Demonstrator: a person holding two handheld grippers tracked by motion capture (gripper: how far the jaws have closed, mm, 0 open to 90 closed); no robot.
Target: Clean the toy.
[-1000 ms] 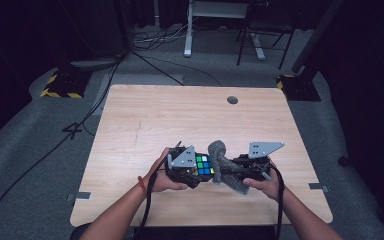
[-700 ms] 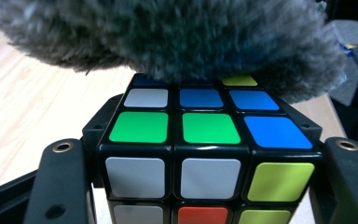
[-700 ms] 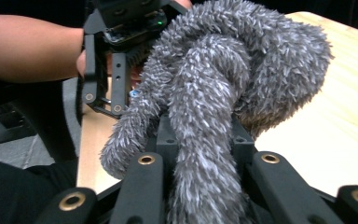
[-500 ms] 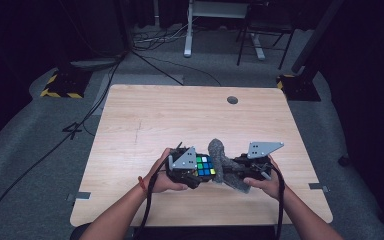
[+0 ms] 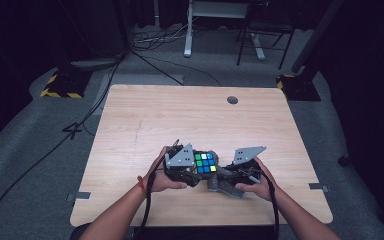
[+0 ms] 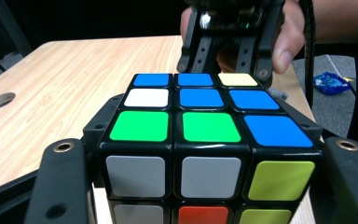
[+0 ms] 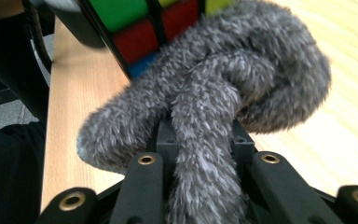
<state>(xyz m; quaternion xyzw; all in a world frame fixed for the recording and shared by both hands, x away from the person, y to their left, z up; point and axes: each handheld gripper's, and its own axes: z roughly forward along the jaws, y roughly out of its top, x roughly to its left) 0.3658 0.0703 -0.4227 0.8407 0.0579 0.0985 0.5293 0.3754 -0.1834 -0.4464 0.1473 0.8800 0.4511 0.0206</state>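
Left gripper [image 5: 192, 172] clamping cube [image 5: 205, 162], grey cloth [image 7: 205, 112] (right gripper [image 7: 205, 163]) touching

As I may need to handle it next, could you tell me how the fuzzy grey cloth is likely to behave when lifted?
The grey cloth looks soft and floppy: it bunches in folds where the right gripper pinches it. It is probably light, and its loose ends would likely droop. Its fuzzy pile suggests it won't slip easily against the puzzle cube.

Left tool [image 5: 192, 172] clamped, right tool [image 5: 227, 180] clamped
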